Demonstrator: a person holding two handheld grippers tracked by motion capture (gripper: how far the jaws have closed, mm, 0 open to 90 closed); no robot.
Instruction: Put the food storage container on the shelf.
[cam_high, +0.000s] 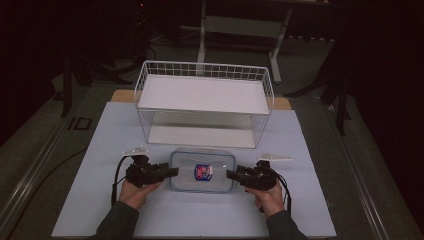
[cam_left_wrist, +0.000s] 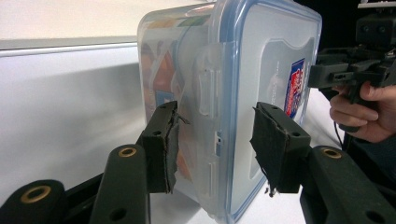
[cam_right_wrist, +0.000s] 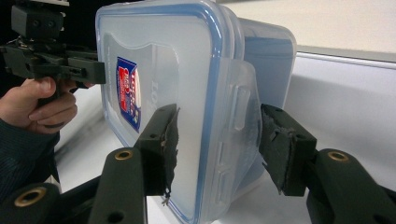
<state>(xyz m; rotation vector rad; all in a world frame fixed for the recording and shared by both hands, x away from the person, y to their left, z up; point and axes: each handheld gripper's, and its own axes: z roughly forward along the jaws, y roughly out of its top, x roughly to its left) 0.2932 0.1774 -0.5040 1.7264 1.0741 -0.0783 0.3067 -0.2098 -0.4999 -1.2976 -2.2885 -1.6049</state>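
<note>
Two grippers bracket a clear rectangular plastic box with a blue-rimmed lid (cam_high: 202, 171), just in front of the white wire shelf basket (cam_high: 204, 102).

The left gripper (cam_high: 172, 171) and right gripper (cam_high: 230, 174) each straddle an end latch with jaws wide, apparently not yet clamped, likely set to lift the box level.

Table: a pale blue-white sheet (cam_high: 100, 200) covers the table top.
Floor: grey floor (cam_high: 30, 145) lies on both sides of the table.
Furniture: a light metal frame (cam_high: 240, 25) stands beyond the table's far edge.
Light: the room behind is dark.
</note>
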